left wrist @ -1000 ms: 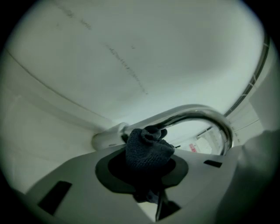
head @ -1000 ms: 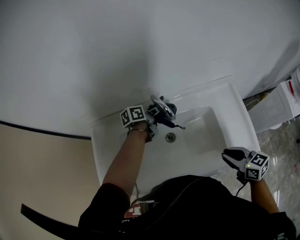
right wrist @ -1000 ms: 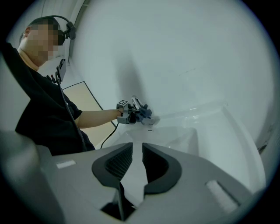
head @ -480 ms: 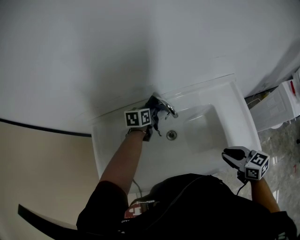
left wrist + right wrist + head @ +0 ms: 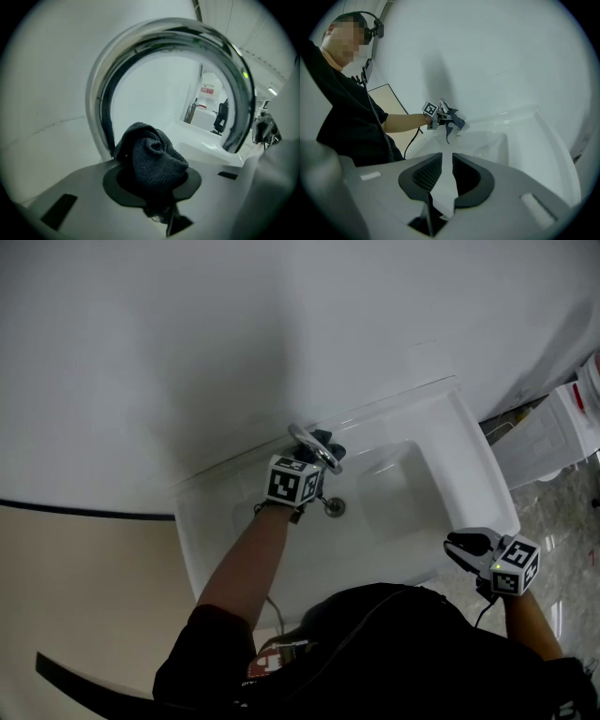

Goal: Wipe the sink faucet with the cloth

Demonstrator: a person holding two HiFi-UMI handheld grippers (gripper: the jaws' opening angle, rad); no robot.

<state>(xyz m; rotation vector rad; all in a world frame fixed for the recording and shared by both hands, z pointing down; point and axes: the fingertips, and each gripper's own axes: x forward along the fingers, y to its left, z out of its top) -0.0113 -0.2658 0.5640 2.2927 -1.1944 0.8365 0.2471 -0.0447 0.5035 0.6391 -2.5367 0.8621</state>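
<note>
A curved chrome faucet [image 5: 313, 445] stands at the back rim of the white sink [image 5: 441, 442]. My left gripper [image 5: 309, 474] is right below it, shut on a bunched dark grey cloth [image 5: 327, 440] that lies against the spout. In the left gripper view the cloth [image 5: 152, 157] fills the jaws and the faucet [image 5: 105, 93] arches close over it. The right gripper view shows the cloth [image 5: 455, 121] hanging by the faucet [image 5: 442, 103]. My right gripper [image 5: 462, 547] hovers off the sink's front right corner; its pads [image 5: 466, 176] stand a narrow gap apart with nothing between them.
The drain [image 5: 335, 507] lies just in front of the faucet in the basin. A white wall rises behind the sink. A white unit [image 5: 548, 442] stands on the marbled floor [image 5: 572, 512] to the right. A cable [image 5: 411, 140] hangs from the left hand.
My left gripper has rolled over and shifted along the spout with the cloth, its marker cube now under the faucet. The right gripper has stayed where it was.
</note>
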